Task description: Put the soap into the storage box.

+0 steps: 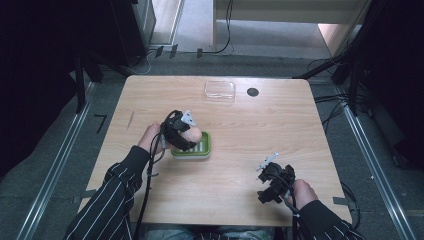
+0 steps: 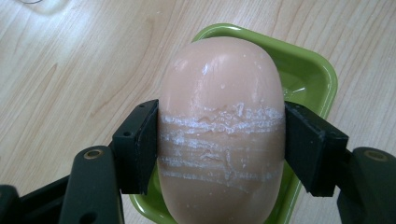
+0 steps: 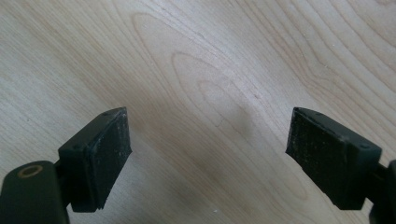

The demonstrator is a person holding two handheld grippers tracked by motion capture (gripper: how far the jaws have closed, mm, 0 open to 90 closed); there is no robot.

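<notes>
— Over the green soap dish (image 1: 204, 148), near the middle of the table (image 1: 150, 95), we have the pink soap bar (image 2: 222, 126) clamped in the left gripper (image 1: 186, 134). In the left gripper view both pads press its flanks across the short width, at the band of white scrape marks.

— Which way does its long axis run?

— Straight away from the jaws, along the dish's own length. So we judge the bar is already lined up with the tray beneath; what matters is the drop, not a turn. We cannot tell whether its underside touches the dish yet.

— And our other hand?

— The right gripper (image 1: 272, 182) rests well apart, toward the table's near right, jaws spread with bare wood between them. The left is plainly the nearer one, indeed the only one engaged.

— The clear lid (image 1: 219, 90)?

— Far side of the table, well beyond the dish. Either arm would have a reach.
</notes>
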